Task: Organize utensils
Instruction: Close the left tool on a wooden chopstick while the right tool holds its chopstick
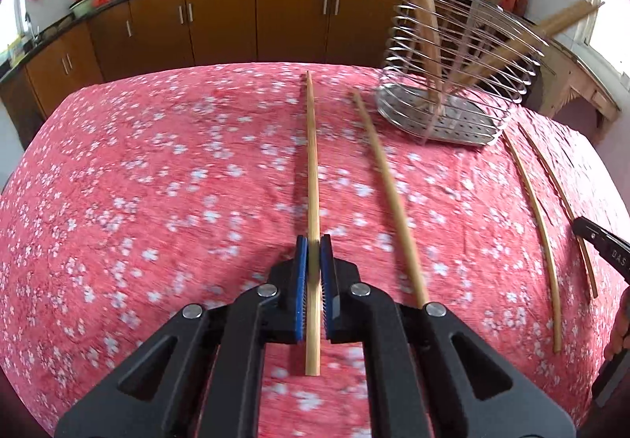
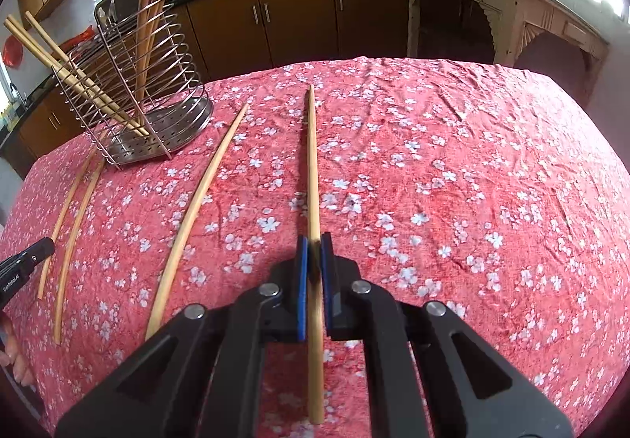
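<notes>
My left gripper [image 1: 314, 241] is shut on a bamboo chopstick [image 1: 312, 170] that points forward along its fingers, above the red floral tablecloth. My right gripper [image 2: 314, 241] is shut on another bamboo chopstick [image 2: 313, 178] in the same way. A wire utensil holder [image 1: 453, 83] with several chopsticks in it stands at the far right in the left wrist view and at the far left in the right wrist view [image 2: 130, 99]. Loose chopsticks lie on the cloth: one [image 1: 390, 197] beside my left gripper, two [image 1: 539, 233] further right.
The table carries a red floral tablecloth [image 1: 157, 182]. Brown kitchen cabinets [image 1: 220, 20] and a black counter with woks stand behind the table. A pale wooden cabinet [image 2: 492, 16] stands at the back right in the right wrist view.
</notes>
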### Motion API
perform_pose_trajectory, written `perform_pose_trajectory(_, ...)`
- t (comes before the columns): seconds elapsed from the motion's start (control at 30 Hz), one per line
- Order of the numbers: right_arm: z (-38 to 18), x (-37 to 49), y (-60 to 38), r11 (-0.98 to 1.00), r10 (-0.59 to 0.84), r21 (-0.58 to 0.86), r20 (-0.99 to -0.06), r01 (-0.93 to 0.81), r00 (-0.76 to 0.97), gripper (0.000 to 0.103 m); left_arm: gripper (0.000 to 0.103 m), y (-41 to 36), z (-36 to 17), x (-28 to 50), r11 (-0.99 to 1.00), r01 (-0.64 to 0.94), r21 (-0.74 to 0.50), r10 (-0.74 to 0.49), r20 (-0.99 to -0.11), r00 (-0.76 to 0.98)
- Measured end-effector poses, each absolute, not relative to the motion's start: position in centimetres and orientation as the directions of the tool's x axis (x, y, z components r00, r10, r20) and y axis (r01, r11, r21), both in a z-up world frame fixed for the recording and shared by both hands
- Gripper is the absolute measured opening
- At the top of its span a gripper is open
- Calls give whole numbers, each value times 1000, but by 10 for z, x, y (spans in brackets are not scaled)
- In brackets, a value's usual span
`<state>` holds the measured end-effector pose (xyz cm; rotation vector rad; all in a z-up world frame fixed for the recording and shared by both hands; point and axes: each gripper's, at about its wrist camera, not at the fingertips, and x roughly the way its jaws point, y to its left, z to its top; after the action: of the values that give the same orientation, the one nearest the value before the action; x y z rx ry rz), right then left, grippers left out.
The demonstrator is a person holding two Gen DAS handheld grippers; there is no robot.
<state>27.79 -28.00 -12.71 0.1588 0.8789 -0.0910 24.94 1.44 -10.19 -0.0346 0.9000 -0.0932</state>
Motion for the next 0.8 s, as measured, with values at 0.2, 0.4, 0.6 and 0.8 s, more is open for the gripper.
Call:
perform_pose_trajectory(0.2, -128, 278, -272, 990, -53, 46, -762, 136, 646, 8, 7, 22, -103, 247, 993, 94, -71, -115, -770, 627)
perform_pose_trajectory(0.4, -128, 275, -273, 989, -44, 57, -761, 135, 647, 8, 7, 18, -103, 248, 994, 94, -59, -105, -772, 627)
perform_pose_trajectory(0.6, -128, 275, -272, 989, -45, 56, -761, 135, 647, 8, 8, 14, -104, 245, 994, 94, -53, -101, -772, 628)
perform_pose_trajectory(0.8, -128, 276, -273, 989, -47, 53, -762, 135, 646, 8, 8, 14, -104, 246, 994, 95, -53, -101, -772, 627)
